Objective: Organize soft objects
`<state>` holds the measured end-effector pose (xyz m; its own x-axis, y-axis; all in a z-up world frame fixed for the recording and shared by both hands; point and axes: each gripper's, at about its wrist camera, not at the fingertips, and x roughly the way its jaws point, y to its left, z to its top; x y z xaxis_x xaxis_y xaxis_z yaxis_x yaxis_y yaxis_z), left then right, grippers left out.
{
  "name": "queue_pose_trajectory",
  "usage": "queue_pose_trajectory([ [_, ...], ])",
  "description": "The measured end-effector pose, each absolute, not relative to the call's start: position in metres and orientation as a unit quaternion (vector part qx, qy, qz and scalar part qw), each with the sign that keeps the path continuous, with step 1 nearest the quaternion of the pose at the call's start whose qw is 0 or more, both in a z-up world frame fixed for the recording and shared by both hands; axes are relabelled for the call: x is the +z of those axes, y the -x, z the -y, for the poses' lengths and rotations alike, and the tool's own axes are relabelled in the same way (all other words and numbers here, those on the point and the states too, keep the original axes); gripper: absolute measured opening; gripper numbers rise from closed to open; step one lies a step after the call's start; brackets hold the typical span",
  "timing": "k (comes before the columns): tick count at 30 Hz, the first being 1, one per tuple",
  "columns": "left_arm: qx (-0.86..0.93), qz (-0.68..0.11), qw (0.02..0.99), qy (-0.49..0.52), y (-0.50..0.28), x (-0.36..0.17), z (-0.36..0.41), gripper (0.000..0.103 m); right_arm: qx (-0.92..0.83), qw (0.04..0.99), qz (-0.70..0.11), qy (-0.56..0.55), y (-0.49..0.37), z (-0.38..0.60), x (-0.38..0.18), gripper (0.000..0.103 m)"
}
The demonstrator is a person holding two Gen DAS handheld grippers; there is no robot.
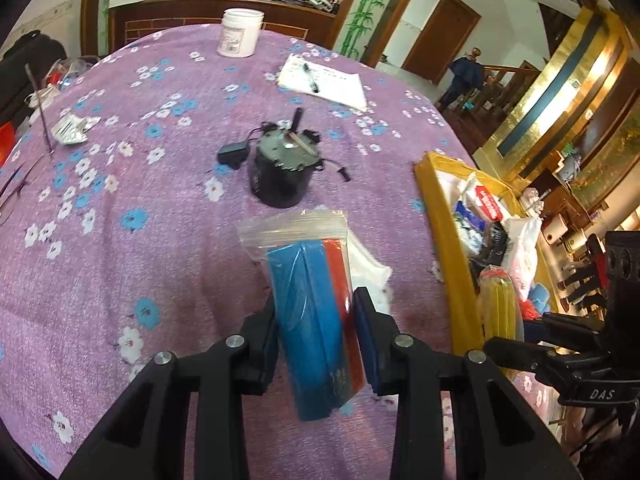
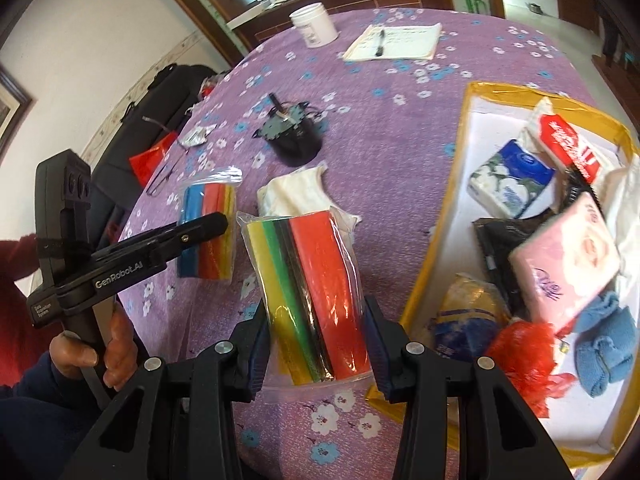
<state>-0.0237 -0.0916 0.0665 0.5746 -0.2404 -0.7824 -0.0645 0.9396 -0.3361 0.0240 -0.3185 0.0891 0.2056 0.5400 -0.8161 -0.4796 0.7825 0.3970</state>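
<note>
Left gripper (image 1: pixel 316 320) pinching a blue-fronted bag (image 1: pixel 310 320), right gripper (image 2: pixel 316 320) pinching a red-fronted bag (image 2: pixel 316 292), both just beside the yellow tray (image 2: pixel 436 248).

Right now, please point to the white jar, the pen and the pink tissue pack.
white jar (image 1: pixel 239 34), left wrist view, on its label.
pen (image 2: pixel 380 43), right wrist view, mid barrel.
pink tissue pack (image 2: pixel 568 256), right wrist view, front face.

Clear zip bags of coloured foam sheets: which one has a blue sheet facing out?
The clear zip bag of foam sheets in the left gripper; the right gripper's bag shows yellow, green, black and red.
</note>
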Motion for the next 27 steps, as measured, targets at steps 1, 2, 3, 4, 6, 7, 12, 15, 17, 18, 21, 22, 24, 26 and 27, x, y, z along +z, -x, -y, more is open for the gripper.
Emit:
queue_pose_trajectory([
  [1,-0.053,-0.458,0.872,0.164,0.023,0.068,0.094,0.033,0.326,0.777,-0.537,-0.031,-0.025,0.321,0.09,0.046],
  [2,-0.056,-0.457,0.873,0.162,0.022,0.07,0.098,0.033,0.322,0.779,-0.536,-0.036,-0.026,0.326,0.09,0.046],
  [3,-0.059,-0.457,0.873,0.16,0.021,0.071,0.101,0.033,0.319,0.781,-0.536,-0.042,-0.027,0.33,0.091,0.046],
  [4,-0.062,-0.457,0.873,0.158,0.021,0.072,0.104,0.033,0.316,0.782,-0.535,-0.046,-0.027,0.333,0.091,0.046],
  [6,-0.069,-0.458,0.873,0.154,0.019,0.074,0.111,0.033,0.31,0.784,-0.535,-0.054,-0.028,0.341,0.091,0.046],
  [7,-0.072,-0.458,0.873,0.151,0.017,0.075,0.114,0.033,0.307,0.785,-0.535,-0.057,-0.029,0.345,0.091,0.046],
  [12,-0.097,-0.465,0.87,0.132,0.01,0.078,0.14,0.033,0.287,0.794,-0.53,-0.078,-0.031,0.369,0.093,0.046],
  [15,-0.113,-0.47,0.867,0.119,0.004,0.08,0.156,0.033,0.272,0.801,-0.525,-0.093,-0.036,0.387,0.096,0.046],
  [17,-0.124,-0.47,0.867,0.106,0.0,0.082,0.169,0.033,0.261,0.806,-0.521,-0.102,-0.039,0.4,0.099,0.046],
  [18,-0.131,-0.47,0.867,0.099,-0.002,0.084,0.176,0.033,0.254,0.81,-0.518,-0.107,-0.041,0.408,0.1,0.046],
  [21,-0.151,-0.473,0.863,0.091,-0.012,0.088,0.195,0.033,0.238,0.816,-0.513,-0.119,-0.047,0.428,0.103,0.046],
  [22,-0.155,-0.474,0.862,0.09,-0.014,0.089,0.2,0.033,0.234,0.818,-0.51,-0.122,-0.048,0.434,0.104,0.046],
  [24,-0.162,-0.476,0.86,0.086,-0.021,0.09,0.211,0.033,0.23,0.821,-0.507,-0.127,-0.051,0.445,0.105,0.046],
  [26,-0.169,-0.476,0.859,0.08,-0.03,0.094,0.223,0.033,0.224,0.823,-0.505,-0.131,-0.055,0.455,0.104,0.046],
  [27,-0.172,-0.475,0.859,0.079,-0.033,0.095,0.228,0.033,0.222,0.823,-0.506,-0.132,-0.057,0.459,0.104,0.046],
])
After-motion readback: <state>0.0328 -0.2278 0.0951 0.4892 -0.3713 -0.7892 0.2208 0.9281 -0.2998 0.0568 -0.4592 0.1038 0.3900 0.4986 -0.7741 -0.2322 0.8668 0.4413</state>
